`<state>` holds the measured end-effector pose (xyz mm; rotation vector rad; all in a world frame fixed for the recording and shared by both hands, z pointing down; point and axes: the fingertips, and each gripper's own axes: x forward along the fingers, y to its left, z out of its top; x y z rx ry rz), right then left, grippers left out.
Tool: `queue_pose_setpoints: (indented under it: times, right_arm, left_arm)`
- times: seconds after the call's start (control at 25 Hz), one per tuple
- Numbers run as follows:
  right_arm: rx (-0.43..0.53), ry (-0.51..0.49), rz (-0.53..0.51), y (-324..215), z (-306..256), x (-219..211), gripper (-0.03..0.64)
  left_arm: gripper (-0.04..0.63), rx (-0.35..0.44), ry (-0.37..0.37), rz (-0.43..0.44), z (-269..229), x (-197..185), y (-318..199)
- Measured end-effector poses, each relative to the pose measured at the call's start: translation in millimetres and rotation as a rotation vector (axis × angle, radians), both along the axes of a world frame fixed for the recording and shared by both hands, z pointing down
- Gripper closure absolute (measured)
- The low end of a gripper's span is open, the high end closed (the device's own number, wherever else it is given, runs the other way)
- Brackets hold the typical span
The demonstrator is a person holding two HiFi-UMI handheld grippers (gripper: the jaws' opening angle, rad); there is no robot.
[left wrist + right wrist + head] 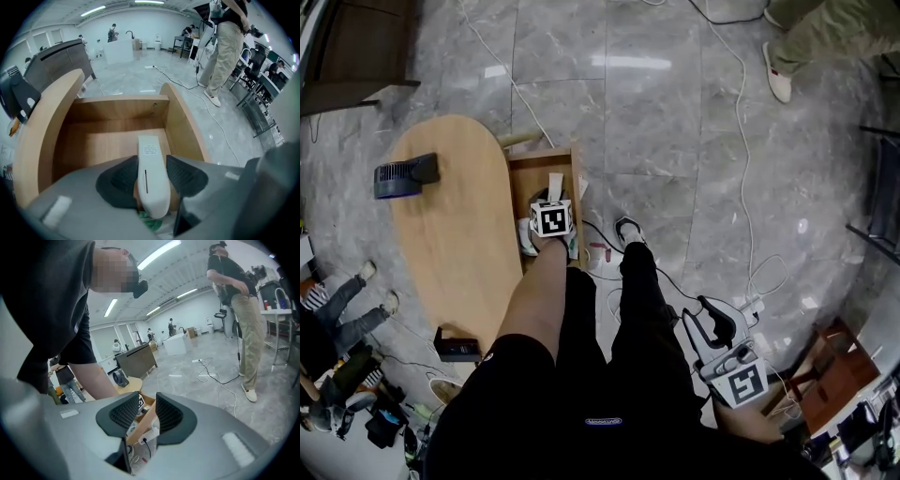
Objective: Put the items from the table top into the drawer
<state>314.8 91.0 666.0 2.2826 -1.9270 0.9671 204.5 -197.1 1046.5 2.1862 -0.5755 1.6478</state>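
Head view first. Spotting the drawer (534, 178), pulled open at the edge of the oval table (459, 244). Directly above the drawer's open box: the left gripper (553, 199), marker cube facing up, nose steeply down, clenched on a slim white device (555, 183) that reaches over the drawer's inside. Well away from the drawer, low beside the person's leg: the right gripper (711, 328). On the table top near the drawer, a black fan-like unit (405, 176); farther from the drawer on the same top, a small black box (457, 349).

Over to the left gripper view. Looking straight into the drawer (117, 108), bare wood inside. Both pads of the left gripper (153, 180) pressed on the slim white device (149, 154), held above the drawer floor, label end pointing at the drawer's back wall.

Now the right gripper view. Jaws of the right gripper (144, 406) released, standing apart, gripping nothing. Through the gap, at a distance, catching the drawer's wooden side (143, 426) and, on the floor just beside the drawer, a white power strip (149, 434).
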Motion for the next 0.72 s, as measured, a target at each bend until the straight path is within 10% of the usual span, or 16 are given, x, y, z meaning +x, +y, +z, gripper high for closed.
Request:
queue_pose_setpoints:
  times: [0.72]
  right_arm:
    - [-0.010,-0.046,0.001,-2,19,-11,0.466]
  left_arm:
    - [0.397,-0.035,-0.054,0.008,28,-3,3]
